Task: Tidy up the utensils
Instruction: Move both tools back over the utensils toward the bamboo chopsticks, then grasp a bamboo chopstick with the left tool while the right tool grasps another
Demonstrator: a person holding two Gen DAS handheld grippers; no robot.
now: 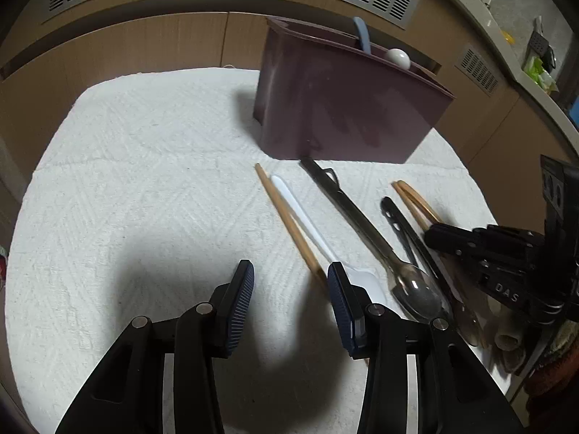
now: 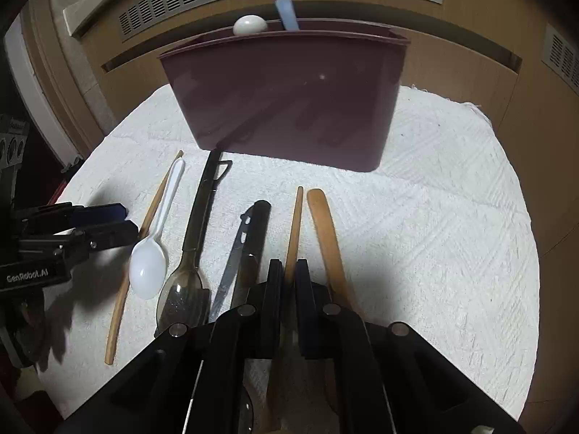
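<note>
On the white cloth (image 2: pixel 434 217), right gripper (image 2: pixel 288 282) fingers clench a wooden stick (image 2: pixel 294 231); left gripper (image 1: pixel 290 282) released.

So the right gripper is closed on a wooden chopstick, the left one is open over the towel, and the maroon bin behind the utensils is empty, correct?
Not quite: the maroon bin is not empty. The right wrist view shows a white rounded utensil end and a light blue handle sticking up above its rim. The rest holds: the right gripper is closed on a wooden chopstick, and the left gripper is open over the towel.
</note>
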